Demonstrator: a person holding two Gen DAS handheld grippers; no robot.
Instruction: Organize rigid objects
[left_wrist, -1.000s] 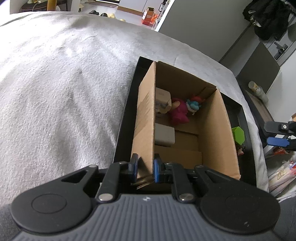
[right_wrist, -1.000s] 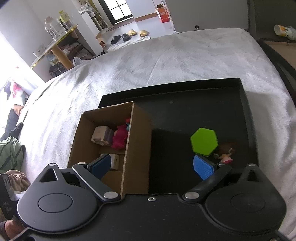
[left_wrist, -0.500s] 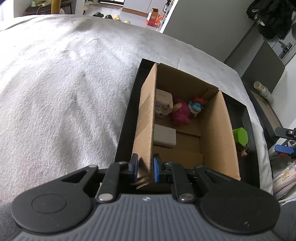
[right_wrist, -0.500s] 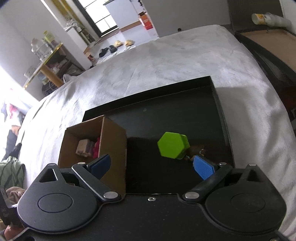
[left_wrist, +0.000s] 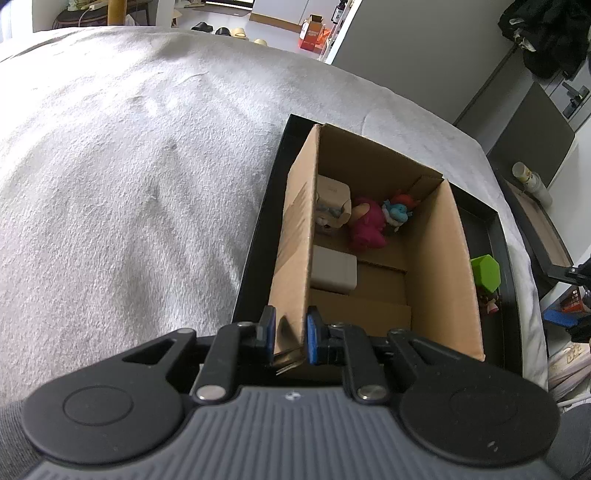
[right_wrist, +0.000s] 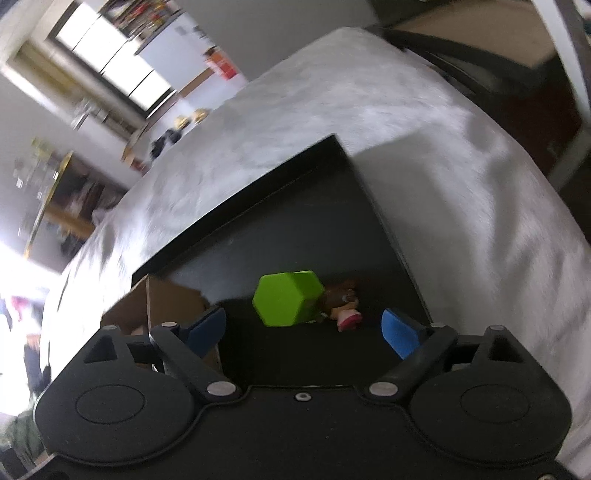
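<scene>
My left gripper (left_wrist: 291, 334) is shut on the near left wall of an open cardboard box (left_wrist: 295, 236). The box stands in a black tray (left_wrist: 258, 251) and holds two pale blocks, a pink toy (left_wrist: 367, 225) and a blue toy. To its right on the tray floor lie a green hexagonal block (left_wrist: 485, 273) (right_wrist: 286, 299) and a small figurine (right_wrist: 341, 306). My right gripper (right_wrist: 306, 330) hovers low over the tray (right_wrist: 295, 206) with its jaws wide and closing. The block and figurine sit just ahead between its fingers, untouched.
The tray rests on a wide grey-white blanket (left_wrist: 129, 184) that drops off at the right (right_wrist: 480, 206). Beyond that edge are a dark cabinet (left_wrist: 535, 122) and a low table with a bottle (left_wrist: 528, 177). Slippers lie on the far floor.
My right gripper has swung right and lower and rolled, so the green block now sits centred between its fingers and the box has slid to the left edge. The left gripper has held still.
</scene>
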